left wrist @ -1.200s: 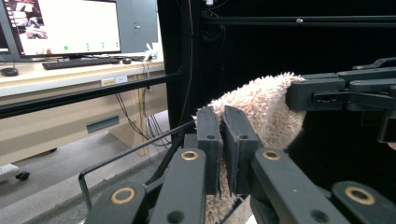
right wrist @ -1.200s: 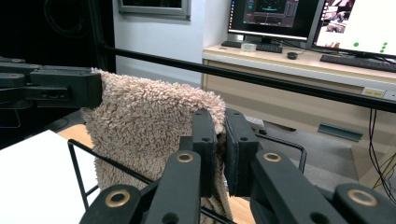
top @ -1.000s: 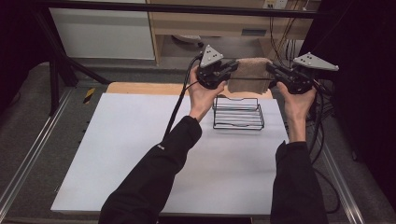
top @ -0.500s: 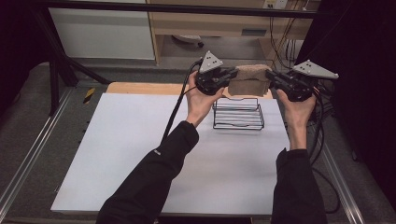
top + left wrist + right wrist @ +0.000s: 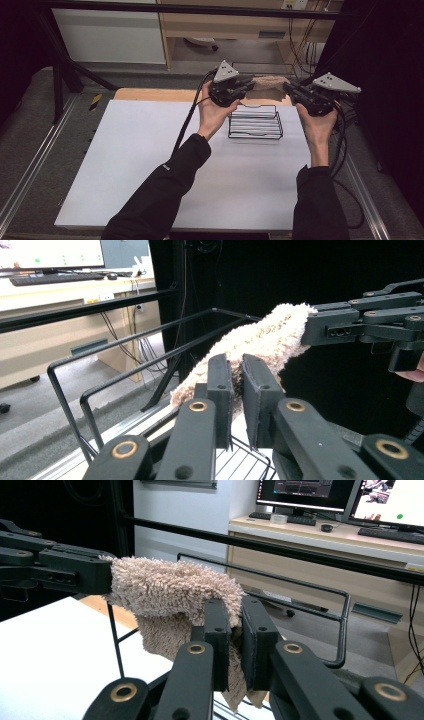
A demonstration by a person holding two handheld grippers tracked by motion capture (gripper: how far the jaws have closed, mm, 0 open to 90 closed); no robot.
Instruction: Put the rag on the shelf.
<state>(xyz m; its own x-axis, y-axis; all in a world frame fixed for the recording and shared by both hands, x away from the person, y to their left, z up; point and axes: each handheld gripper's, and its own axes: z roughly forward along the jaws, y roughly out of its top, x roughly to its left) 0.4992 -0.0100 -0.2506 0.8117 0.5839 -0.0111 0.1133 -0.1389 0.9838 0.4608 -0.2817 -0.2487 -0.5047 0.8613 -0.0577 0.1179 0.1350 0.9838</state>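
rack [image 5: 255, 121]: far rim hidden behind towel [image 5: 270, 82] | towel ends: inside tool jaws

Fluffy beige looped-pile cloth [image 5: 170, 590], plain, no print. Thin black wire rack [image 5: 255, 122]. Flat white table sheet [image 5: 135, 165] on a light wooden tabletop edge [image 5: 155, 94]. Left black two-jaw gripper [image 5: 236, 390] and right black two-jaw gripper [image 5: 234, 635], both with brass-coloured pivot pins and grey triangular top plates. Long black sleeves [image 5: 160, 200]. Grey floor surround [image 5: 30, 125].
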